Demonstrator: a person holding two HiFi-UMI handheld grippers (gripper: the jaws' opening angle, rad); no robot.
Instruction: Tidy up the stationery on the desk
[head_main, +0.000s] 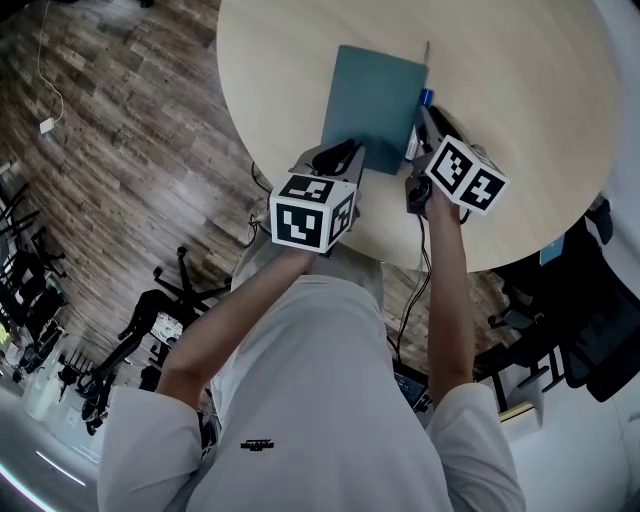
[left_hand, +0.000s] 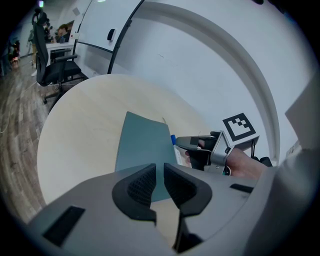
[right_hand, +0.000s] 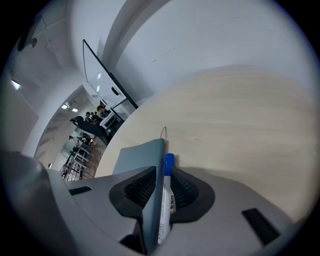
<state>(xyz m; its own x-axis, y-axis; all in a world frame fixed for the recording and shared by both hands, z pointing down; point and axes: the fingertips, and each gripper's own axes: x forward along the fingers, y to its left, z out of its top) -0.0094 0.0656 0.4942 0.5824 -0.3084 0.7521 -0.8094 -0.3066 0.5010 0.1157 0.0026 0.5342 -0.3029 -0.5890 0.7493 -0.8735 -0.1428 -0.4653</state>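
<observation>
A teal notebook (head_main: 375, 100) lies flat on the round pale bench (head_main: 520, 90), a little way in from the person's edge. A white pen (right_hand: 165, 200) with a blue cap lies just beside the right edge of the notebook, along it, with the cap pointing away from the person.

The left claw (left_hand: 159, 172) is at the near edge of the notebook, close to its left corner. Its jaws are almost together and pinch this edge.

The right claw (head_main: 425, 125) points down at the near right corner. Its jaws are a little spread, with the pen and the right edge of the notebook between them. The pen lies against the right pad, and a small gap shows at the left pad.
</observation>
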